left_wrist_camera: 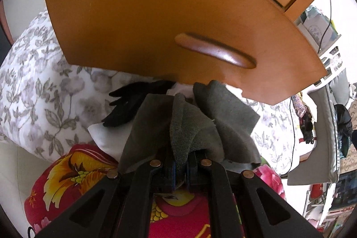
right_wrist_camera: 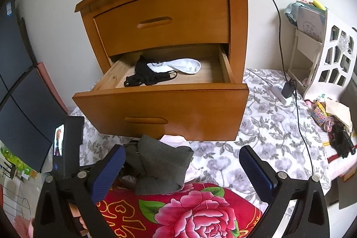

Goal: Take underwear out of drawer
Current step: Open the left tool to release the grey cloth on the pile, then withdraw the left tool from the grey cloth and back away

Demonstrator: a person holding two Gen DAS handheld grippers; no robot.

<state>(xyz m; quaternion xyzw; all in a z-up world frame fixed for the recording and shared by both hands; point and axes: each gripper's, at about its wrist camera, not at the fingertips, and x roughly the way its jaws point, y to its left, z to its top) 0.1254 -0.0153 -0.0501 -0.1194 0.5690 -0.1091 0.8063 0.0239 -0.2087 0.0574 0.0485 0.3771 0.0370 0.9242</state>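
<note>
In the left wrist view my left gripper [left_wrist_camera: 181, 168] is shut on a grey pair of underwear [left_wrist_camera: 191, 126], which drapes over its fingers just below the wooden drawer front [left_wrist_camera: 156, 26]. A black garment [left_wrist_camera: 129, 102] and a white one [left_wrist_camera: 107, 137] lie on the bed beside it. The right wrist view shows the lower drawer [right_wrist_camera: 160, 88] pulled out, with black underwear [right_wrist_camera: 145, 76] and a white piece [right_wrist_camera: 185, 65] inside. My right gripper [right_wrist_camera: 181, 168] stands open well back from the drawer, and the grey underwear [right_wrist_camera: 160, 162] lies between its blue pads [right_wrist_camera: 256, 171].
The nightstand [right_wrist_camera: 160, 15] stands on a floral bedsheet [right_wrist_camera: 263, 126] with its upper drawer closed. A red flowered quilt [right_wrist_camera: 200, 211] lies under both grippers. A black cable and charger [right_wrist_camera: 287, 88] run at the right, beside a white rack [right_wrist_camera: 330, 55]. A black device with a screen [right_wrist_camera: 67, 144] is at the left.
</note>
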